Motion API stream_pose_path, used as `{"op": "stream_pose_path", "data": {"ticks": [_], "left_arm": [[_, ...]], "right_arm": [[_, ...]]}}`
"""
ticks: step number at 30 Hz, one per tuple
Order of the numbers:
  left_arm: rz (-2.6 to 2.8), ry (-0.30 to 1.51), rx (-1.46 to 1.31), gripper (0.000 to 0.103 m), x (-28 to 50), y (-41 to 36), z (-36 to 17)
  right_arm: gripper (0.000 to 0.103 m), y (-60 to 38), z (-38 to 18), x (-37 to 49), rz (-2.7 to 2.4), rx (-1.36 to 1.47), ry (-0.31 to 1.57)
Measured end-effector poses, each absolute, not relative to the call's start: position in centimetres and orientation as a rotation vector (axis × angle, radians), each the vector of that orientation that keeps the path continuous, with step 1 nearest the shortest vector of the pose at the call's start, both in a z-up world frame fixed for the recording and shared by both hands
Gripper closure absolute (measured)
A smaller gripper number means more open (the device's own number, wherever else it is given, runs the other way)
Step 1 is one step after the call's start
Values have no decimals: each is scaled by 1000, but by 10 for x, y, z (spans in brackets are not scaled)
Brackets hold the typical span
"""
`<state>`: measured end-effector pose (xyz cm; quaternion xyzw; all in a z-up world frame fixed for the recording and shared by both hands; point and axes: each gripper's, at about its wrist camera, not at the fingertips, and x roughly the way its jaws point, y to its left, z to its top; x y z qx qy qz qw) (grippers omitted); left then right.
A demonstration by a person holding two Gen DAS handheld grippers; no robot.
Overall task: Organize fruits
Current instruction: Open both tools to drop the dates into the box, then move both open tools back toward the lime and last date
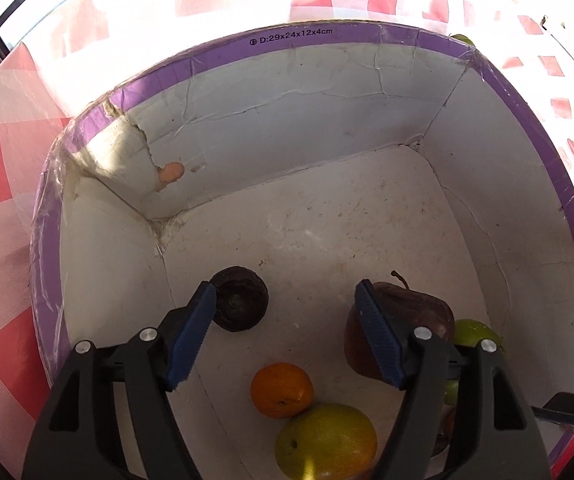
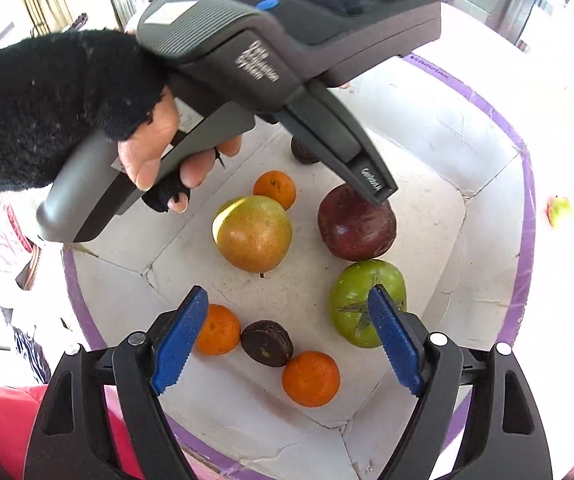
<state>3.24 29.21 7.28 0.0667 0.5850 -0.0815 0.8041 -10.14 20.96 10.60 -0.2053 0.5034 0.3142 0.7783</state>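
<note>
Three oranges [image 2: 311,378] lie below the open right gripper [image 2: 287,344].

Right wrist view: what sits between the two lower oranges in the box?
A small dark brown fruit lies between the left orange and the nearer orange, close to both. The right wrist view shows it, framed by the open right gripper.

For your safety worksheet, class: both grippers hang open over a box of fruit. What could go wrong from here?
1. The left gripper has one finger against the dark red apple; lifting carelessly might knock it into the green tomato.
2. The box wall is cracked and torn at one corner, so a bump might split it further.
3. The round oranges lie loose and could roll if nudged by the right gripper.
</note>
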Motion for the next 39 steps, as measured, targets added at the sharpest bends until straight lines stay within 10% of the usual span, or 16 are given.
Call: {"op": "stream_pose_path", "data": {"ticks": [7,22,39], "left_arm": [[-152,1081,68,5,24,280,105],[17,747,-175,2,36,187,201],[-100,1005,39,2,105,32,113]], "right_arm": [[20,126,157,-68,683,-92,900],[19,-72,77,67,212,108,1001],[23,-75,9,235,321,-112,912]]}}
